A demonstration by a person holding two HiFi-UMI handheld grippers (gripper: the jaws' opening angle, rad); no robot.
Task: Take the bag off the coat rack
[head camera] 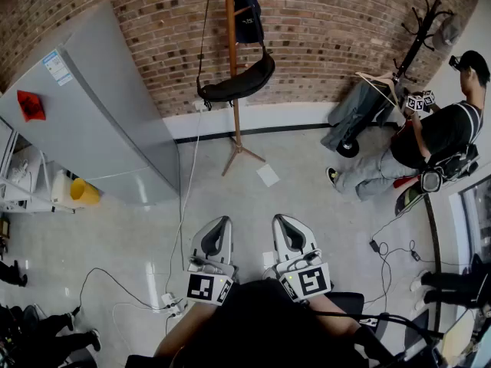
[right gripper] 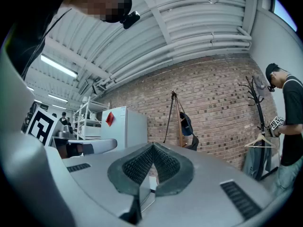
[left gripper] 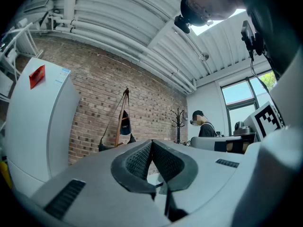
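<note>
A wooden coat rack [head camera: 231, 67] stands against the brick wall ahead. A black crossbody bag [head camera: 236, 84] hangs on it by a long strap, and a dark blue bag [head camera: 248, 15] hangs higher up on the pole. Both show small in the left gripper view, the rack [left gripper: 119, 122] with the blue bag [left gripper: 124, 126], and in the right gripper view, the rack [right gripper: 178, 122] with the blue bag [right gripper: 186, 125]. My left gripper [head camera: 221, 222] and right gripper [head camera: 281, 221] are held close to my body, far short of the rack. Both are shut with nothing between the jaws.
A grey fridge [head camera: 100, 113] stands left of the rack. A person [head camera: 430, 144] works at a black coat stand [head camera: 418, 37] with a grey garment at the right. A cable [head camera: 188, 175] runs down to a power strip [head camera: 173, 303]. A white sheet [head camera: 268, 175] lies near the rack's foot.
</note>
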